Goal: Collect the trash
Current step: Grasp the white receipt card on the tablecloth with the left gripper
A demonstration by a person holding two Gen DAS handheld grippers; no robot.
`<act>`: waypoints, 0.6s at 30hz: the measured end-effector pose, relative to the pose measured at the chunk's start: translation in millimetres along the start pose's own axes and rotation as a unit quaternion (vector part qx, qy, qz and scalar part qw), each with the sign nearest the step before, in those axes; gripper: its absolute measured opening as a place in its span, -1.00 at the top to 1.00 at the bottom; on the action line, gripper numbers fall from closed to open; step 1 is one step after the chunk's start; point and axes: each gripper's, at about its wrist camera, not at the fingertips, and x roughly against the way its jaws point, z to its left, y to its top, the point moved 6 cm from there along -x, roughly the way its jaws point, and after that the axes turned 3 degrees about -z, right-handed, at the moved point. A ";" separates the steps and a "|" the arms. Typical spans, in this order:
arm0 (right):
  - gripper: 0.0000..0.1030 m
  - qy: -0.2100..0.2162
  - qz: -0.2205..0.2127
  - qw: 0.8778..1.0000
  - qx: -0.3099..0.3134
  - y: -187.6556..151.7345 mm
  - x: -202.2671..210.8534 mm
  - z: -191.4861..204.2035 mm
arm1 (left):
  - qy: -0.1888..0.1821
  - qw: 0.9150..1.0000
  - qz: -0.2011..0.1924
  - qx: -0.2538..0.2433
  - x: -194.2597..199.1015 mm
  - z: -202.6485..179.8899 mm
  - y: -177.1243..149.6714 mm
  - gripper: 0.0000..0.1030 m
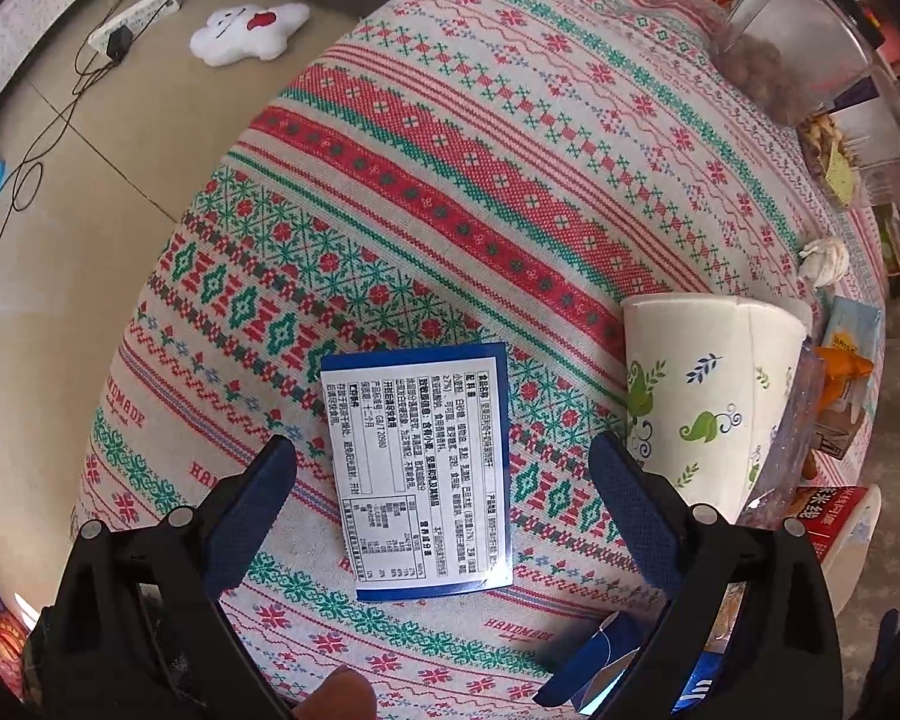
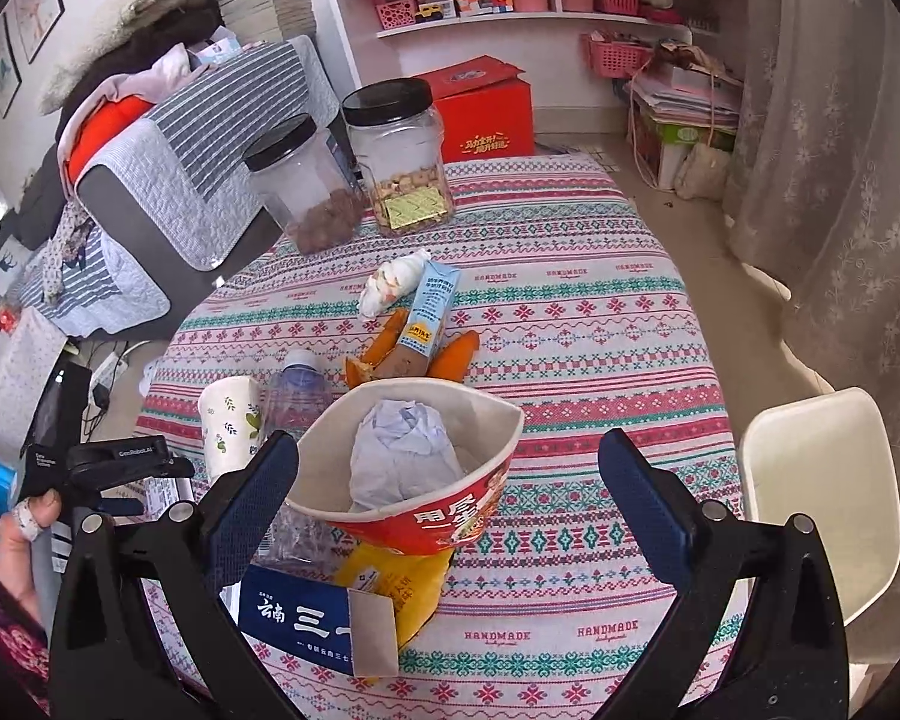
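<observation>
A flat blue-edged packet (image 1: 423, 474) with a white printed label lies on the patterned tablecloth (image 1: 462, 180). My left gripper (image 1: 444, 468) hangs open just above it, one finger on each side. A white paper cup (image 1: 705, 396) with green leaves stands to its right. In the right wrist view my right gripper (image 2: 450, 474) is open around a red paper bowl (image 2: 414, 462) holding crumpled tissue (image 2: 402, 456). Beyond the bowl lie orange peels (image 2: 456, 360), a blue drink carton (image 2: 429, 312), a crumpled wad (image 2: 390, 282), a plastic bottle (image 2: 294, 396), a yellow wrapper (image 2: 402, 588) and a dark blue box (image 2: 294, 618).
Two black-lidded clear jars (image 2: 402, 156) (image 2: 306, 186) stand at the table's far side. A white chair (image 2: 822, 492) is at the right edge, a cloth-draped sofa (image 2: 168, 162) on the left. The person's hand (image 2: 24, 528) holds the left gripper. Cables and a plush toy (image 1: 246, 30) lie on the floor.
</observation>
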 end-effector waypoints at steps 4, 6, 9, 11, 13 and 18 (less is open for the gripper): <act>-0.87 -0.003 0.008 1.000 0.008 -2.9 -7.3 2.4 | 0.015 1.000 0.012 -0.002 -6.4 6.3 -9.6 -0.40; -0.87 0.002 0.013 1.000 0.009 -4.2 -9.9 3.8 | 0.005 1.000 -0.001 -0.011 2.5 7.2 -10.3 -0.07; -0.87 0.023 0.026 0.999 -0.001 -3.7 -14.3 6.5 | -0.049 0.999 -0.007 -0.001 24.7 5.0 -9.5 -0.07; -0.87 0.041 0.037 0.998 -0.014 3.9 -18.5 7.5 | -0.080 0.997 -0.020 0.006 49.6 2.6 -9.4 -0.07; -0.87 0.054 0.040 0.997 -0.032 20.5 -23.3 8.4 | -0.104 0.994 -0.046 0.002 72.7 -3.7 -8.0 -0.07; -0.86 0.088 0.057 0.991 -0.077 93.4 -51.3 30.7 | -0.139 0.983 -0.116 -0.039 116.8 -15.7 1.0 -0.07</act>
